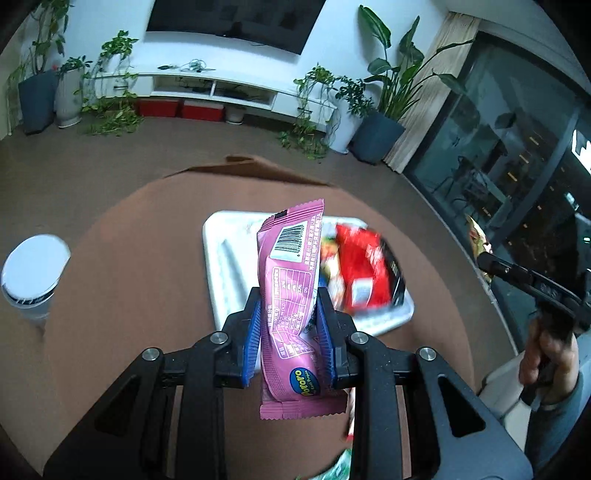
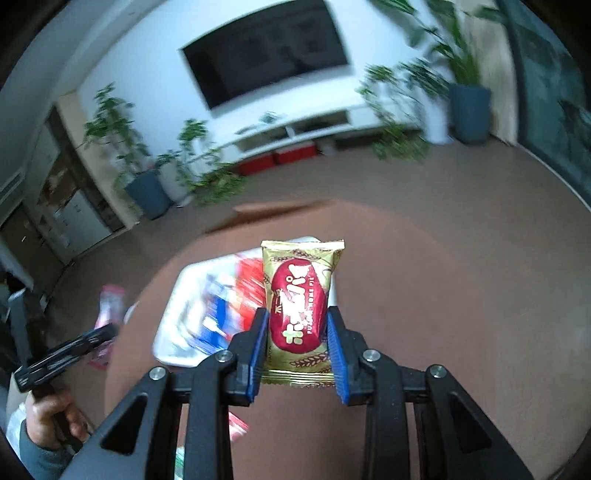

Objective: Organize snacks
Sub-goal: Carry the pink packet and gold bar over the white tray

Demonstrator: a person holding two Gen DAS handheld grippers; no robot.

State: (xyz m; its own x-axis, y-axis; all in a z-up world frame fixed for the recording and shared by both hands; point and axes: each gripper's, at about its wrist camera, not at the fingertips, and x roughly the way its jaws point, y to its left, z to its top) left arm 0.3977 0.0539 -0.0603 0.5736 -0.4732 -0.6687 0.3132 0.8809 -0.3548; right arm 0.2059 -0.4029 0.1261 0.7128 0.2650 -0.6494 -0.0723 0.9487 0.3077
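Left gripper (image 1: pixel 289 306): blue pads clamped on both sides of a pink snack packet (image 1: pixel 290 295), held upright, barcode end up, above the brown round table (image 1: pixel 147 277).
Right gripper (image 2: pixel 297 325): blue pads closed against a gold pie packet (image 2: pixel 301 306) with a red oval label, held upright over the same table.
Beyond the pink snack packet: white tray (image 1: pixel 221 258) resting on the table, containing a red packet (image 1: pixel 364 269) and further wrappers, blurred. Same tray in the right wrist view, left of the gold pie packet, contents blurred.
Left of the tray, near the table edge: white lidded cup (image 1: pixel 31 273), upright, well apart from the tray.
Far background: white TV cabinet (image 1: pixel 221 88) along the wall, dark screen (image 1: pixel 236 18) above it, potted plants (image 1: pixel 384 92) at both ends.
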